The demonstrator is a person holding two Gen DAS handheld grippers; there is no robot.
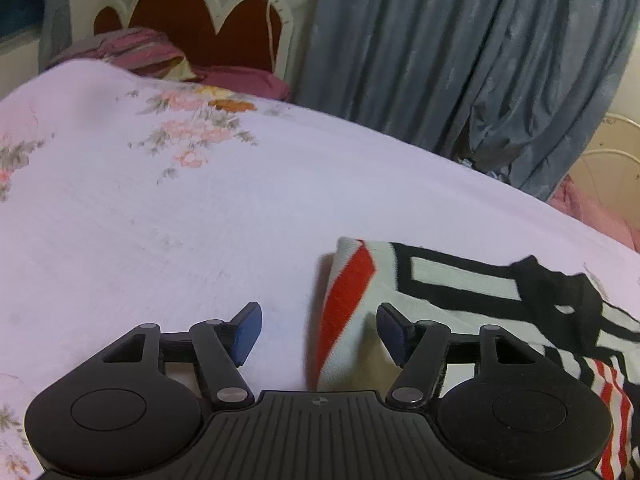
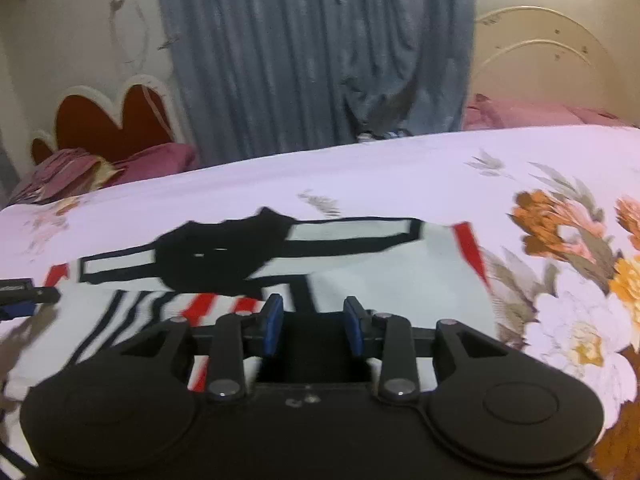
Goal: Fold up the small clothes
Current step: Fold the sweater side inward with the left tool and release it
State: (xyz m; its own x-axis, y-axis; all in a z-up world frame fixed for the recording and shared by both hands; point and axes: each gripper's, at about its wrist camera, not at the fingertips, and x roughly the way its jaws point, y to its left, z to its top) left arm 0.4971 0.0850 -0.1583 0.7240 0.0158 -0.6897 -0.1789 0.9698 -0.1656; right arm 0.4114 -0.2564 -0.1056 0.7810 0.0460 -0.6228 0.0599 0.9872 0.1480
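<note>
Mid-fold: white knit top with black and red stripes lies flat on the floral pink bedsheet, left tool apart at its red-striped edge, right tool apart, empty, over it; next likely regrip an edge.

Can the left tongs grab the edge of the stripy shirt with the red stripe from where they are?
Probably yes. The left tongs are open, and the stripy shirt's folded edge with the red stripe lies right in front of them on the bedsheet, with nothing between.
</note>
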